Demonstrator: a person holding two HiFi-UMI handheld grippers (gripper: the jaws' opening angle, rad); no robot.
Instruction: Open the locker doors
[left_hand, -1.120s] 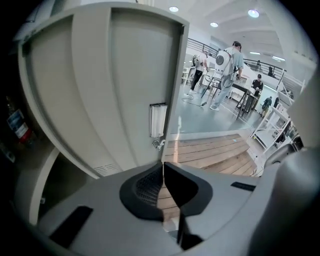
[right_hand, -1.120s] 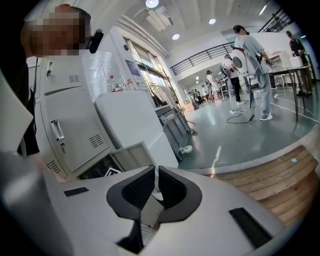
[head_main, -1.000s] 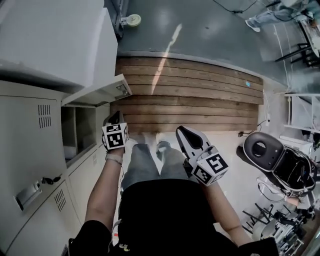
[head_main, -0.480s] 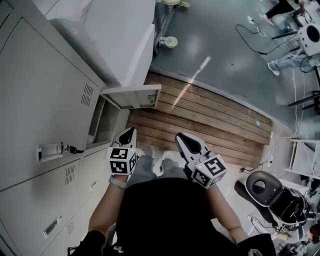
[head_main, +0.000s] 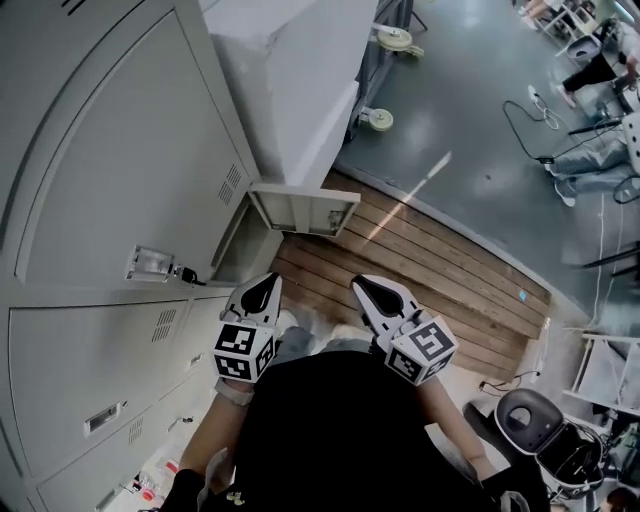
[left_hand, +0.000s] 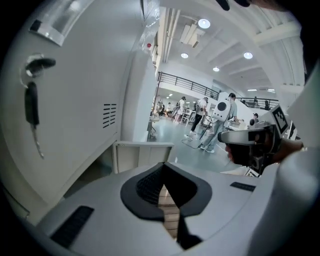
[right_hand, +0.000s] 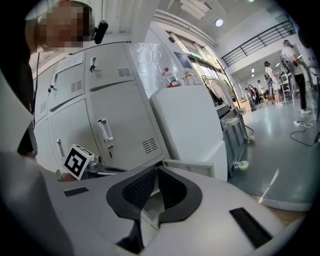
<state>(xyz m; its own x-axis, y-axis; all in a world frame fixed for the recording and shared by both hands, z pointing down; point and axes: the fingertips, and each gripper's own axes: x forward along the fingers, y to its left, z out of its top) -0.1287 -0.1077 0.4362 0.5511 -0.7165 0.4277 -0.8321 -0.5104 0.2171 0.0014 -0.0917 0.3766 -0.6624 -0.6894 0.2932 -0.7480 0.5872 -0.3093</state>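
Note:
Grey lockers (head_main: 110, 180) fill the left of the head view. One tall door carries a metal handle (head_main: 150, 263) with a key (head_main: 186, 273) hanging beside it; both are shut. Low down, a small locker door (head_main: 305, 210) stands swung open over the wooden floor. My left gripper (head_main: 262, 290) hangs just right of the lockers, below the key, jaws shut and empty. In the left gripper view the key (left_hand: 32, 105) hangs at far left, ahead of the left gripper (left_hand: 162, 167). My right gripper (head_main: 368, 292) is held beside it, shut on nothing, and points at the open door (right_hand: 192, 165).
A white cabinet (head_main: 300, 80) stands against the lockers' far end, with casters (head_main: 378, 118) behind it. A wooden platform (head_main: 430, 270) lies underfoot, grey floor beyond. A black chair (head_main: 530, 420) sits at lower right. People stand far off in the hall (left_hand: 205, 112).
The head view has swung up and left, so more of the locker fronts and the handle with its key show. Both grippers stay close together in front of the body, still shut.

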